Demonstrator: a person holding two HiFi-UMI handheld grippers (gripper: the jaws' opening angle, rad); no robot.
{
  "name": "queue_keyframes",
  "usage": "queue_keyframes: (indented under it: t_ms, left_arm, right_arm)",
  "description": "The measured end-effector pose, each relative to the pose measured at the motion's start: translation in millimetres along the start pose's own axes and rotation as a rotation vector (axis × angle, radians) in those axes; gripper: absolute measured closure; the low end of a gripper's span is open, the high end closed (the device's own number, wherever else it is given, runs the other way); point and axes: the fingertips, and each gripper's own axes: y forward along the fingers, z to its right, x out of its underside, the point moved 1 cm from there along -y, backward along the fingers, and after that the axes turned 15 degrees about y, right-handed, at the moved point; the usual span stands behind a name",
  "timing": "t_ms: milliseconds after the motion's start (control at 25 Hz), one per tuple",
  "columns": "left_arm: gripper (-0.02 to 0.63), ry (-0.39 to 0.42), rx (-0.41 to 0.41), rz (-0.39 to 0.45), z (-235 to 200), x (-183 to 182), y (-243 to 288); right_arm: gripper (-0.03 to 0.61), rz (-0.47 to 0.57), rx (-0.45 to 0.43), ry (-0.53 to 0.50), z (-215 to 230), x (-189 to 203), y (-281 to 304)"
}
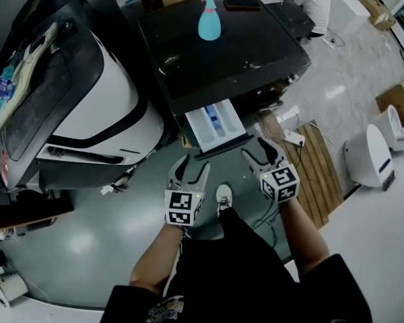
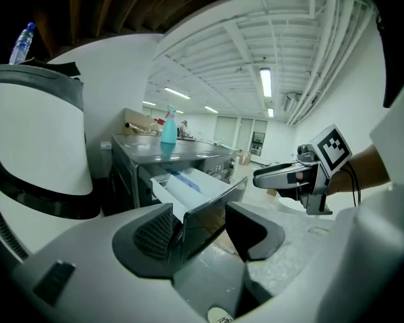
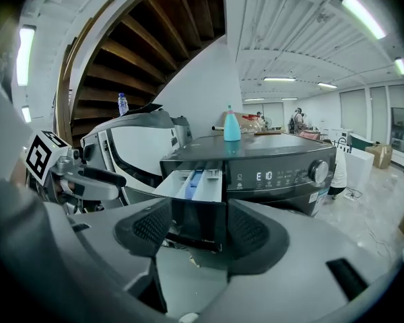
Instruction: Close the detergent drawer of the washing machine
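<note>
The dark grey washing machine (image 1: 222, 52) stands ahead of me with its white detergent drawer (image 1: 215, 123) pulled out toward me. The drawer's dark front panel (image 3: 198, 217) shows just beyond the right gripper's jaws, and the same panel (image 2: 209, 217) shows from the side past the left gripper's jaws. My left gripper (image 1: 192, 167) hangs open just short of the drawer's left front corner. My right gripper (image 1: 259, 150) is open at the drawer's right front corner. Neither holds anything, and I cannot tell whether either touches the panel.
A teal spray bottle (image 1: 209, 19) and a black phone (image 1: 242, 3) sit on the washer's top. A white and black machine (image 1: 87, 106) stands close on the left. A wooden pallet (image 1: 316, 173) and a white appliance (image 1: 370, 155) lie to the right. A person (image 1: 316, 2) is behind the washer.
</note>
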Motion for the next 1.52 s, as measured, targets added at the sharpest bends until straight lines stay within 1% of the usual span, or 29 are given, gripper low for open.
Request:
queue_keyframes:
  t_ms: [200, 320, 520, 640, 720, 840, 920, 1040, 1080, 1520]
  left_arm:
    - [0.383, -0.009, -0.035, -0.017, -5.1, 8.0, 10.8]
    - [0.383, -0.012, -0.063, -0.024, -8.4, 13.0, 15.3]
    - [0.393, -0.050, -0.101, -0.042, -14.5, 21.4, 19.6]
    - [0.396, -0.054, -0.106, -0.046, -14.9, 22.0, 20.5]
    - [0.397, -0.060, -0.105, -0.047, -15.0, 21.7, 21.6]
    - [0.397, -0.060, -0.112, -0.050, -16.6, 20.1, 23.1]
    - [0.410, -0.062, -0.125, -0.052, -18.8, 19.1, 24.4]
    - [0.469, -0.070, -0.152, -0.050, -25.1, 15.2, 28.0]
    - [0.479, -0.070, -0.160, -0.052, -27.5, 14.1, 29.7]
    - [0.479, -0.092, -0.213, -0.069, -53.9, 5.6, 50.1]
  right_arm:
    - [0.318, -0.049, -0.016, 0.002, 11.3, 9.0, 11.9]
    - [0.331, -0.064, -0.023, 0.002, 17.2, 11.7, 17.8]
    - [0.349, -0.077, -0.042, -0.007, 20.3, 11.9, 28.1]
    - [0.356, -0.093, -0.061, -0.020, 19.4, 13.0, 33.4]
    - [0.372, -0.101, -0.080, -0.023, 18.0, 13.4, 35.0]
    - [0.383, -0.095, -0.085, -0.022, 18.3, 12.1, 36.9]
    - [0.385, -0.089, -0.086, -0.019, 17.8, 9.5, 40.3]
    - [0.393, -0.084, -0.096, -0.018, 15.1, 3.9, 49.2]
    - [0.394, -0.082, -0.096, -0.018, 14.9, 1.8, 52.4]
    - [0.397, -0.069, -0.098, -0.011, 20.9, -17.8, 82.4]
